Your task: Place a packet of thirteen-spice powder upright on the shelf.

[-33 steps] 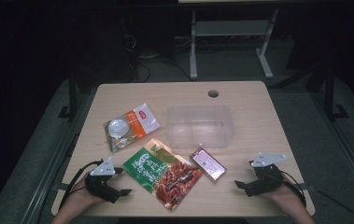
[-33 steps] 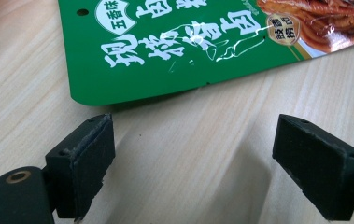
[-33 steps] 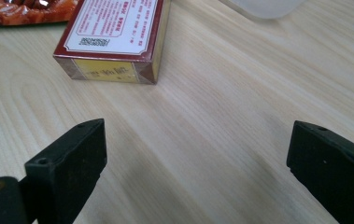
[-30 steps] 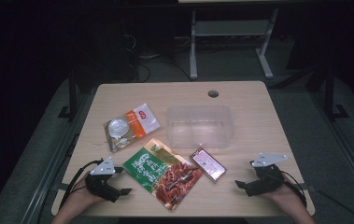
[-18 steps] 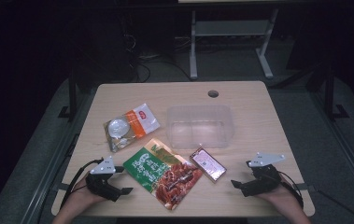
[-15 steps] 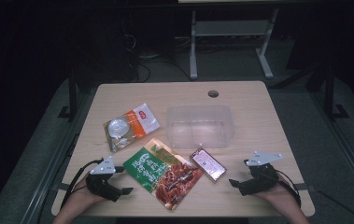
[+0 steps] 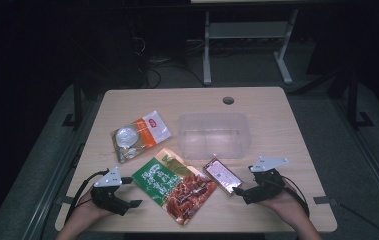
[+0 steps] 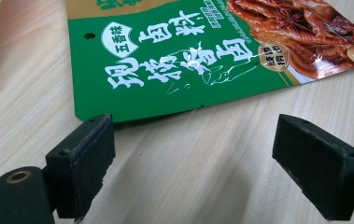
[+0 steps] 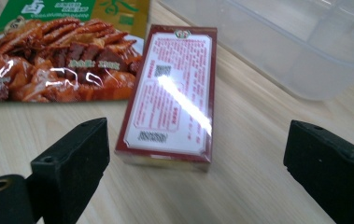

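A green and red food pouch (image 7: 174, 185) (image 8: 188, 51) (image 9: 48, 51) lies flat near the table's front. My left gripper (image 7: 129, 202) (image 8: 191, 163) rests open at the pouch's lower left corner, with bare wood between its jaws. A dark red box with a pale label (image 7: 222, 175) (image 9: 172, 95) lies to the right of the pouch. My right gripper (image 7: 241, 192) (image 9: 195, 172) is open, jaws spread wider than the box, close to its near end. A clear plastic tub (image 7: 214, 135) (image 9: 277, 42) stands empty behind the box.
An orange and clear packet (image 7: 138, 135) lies at the left behind the pouch. A round cable hole (image 7: 228, 100) is near the table's far edge. A metal stand (image 7: 247, 35) is on the dark floor beyond the wooden table (image 7: 277, 130).
My right gripper has slid left and slightly forward toward the red box. The left gripper has stayed where it was.
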Motion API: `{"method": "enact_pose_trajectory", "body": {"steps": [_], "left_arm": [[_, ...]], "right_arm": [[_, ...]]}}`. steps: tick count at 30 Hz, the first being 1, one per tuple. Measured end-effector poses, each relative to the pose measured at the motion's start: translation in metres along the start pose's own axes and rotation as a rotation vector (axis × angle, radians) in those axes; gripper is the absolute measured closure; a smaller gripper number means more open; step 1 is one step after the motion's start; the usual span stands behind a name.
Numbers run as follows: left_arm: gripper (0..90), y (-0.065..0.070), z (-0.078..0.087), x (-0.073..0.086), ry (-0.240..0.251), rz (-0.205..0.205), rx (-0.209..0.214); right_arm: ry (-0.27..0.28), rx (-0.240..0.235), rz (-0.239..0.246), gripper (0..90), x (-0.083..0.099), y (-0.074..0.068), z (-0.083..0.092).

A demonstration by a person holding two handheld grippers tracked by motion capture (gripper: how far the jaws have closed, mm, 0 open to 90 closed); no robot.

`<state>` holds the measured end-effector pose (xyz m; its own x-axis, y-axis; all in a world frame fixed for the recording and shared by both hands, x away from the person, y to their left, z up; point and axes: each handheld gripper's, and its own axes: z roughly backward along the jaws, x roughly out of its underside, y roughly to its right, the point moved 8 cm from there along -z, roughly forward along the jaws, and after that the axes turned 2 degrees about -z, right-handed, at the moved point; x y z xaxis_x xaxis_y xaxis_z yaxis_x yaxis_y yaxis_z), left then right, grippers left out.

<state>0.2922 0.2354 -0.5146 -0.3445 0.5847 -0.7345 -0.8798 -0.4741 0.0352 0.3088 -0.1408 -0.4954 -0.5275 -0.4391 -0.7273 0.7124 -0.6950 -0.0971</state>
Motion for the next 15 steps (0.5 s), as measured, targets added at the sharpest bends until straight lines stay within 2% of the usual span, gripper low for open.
{"method": "enact_pose_trajectory", "body": {"steps": [7, 12, 15], "left_arm": [[12.9, -0.001, 0.002, 0.0, 0.004, 0.008, -0.003], [12.8, -0.001, 0.003, 0.0, 0.003, 0.003, -0.004], [13.0, 0.0, 0.004, -0.001, 0.006, -0.003, -0.005]], "right_arm": [[0.001, 0.0, -0.012, 11.1, -0.016, -0.007, -0.017], [-0.018, 0.013, -0.009, 12.3, -0.018, -0.007, -0.027], [-0.035, 0.036, 0.0, 13.5, -0.015, -0.01, -0.032]]}}
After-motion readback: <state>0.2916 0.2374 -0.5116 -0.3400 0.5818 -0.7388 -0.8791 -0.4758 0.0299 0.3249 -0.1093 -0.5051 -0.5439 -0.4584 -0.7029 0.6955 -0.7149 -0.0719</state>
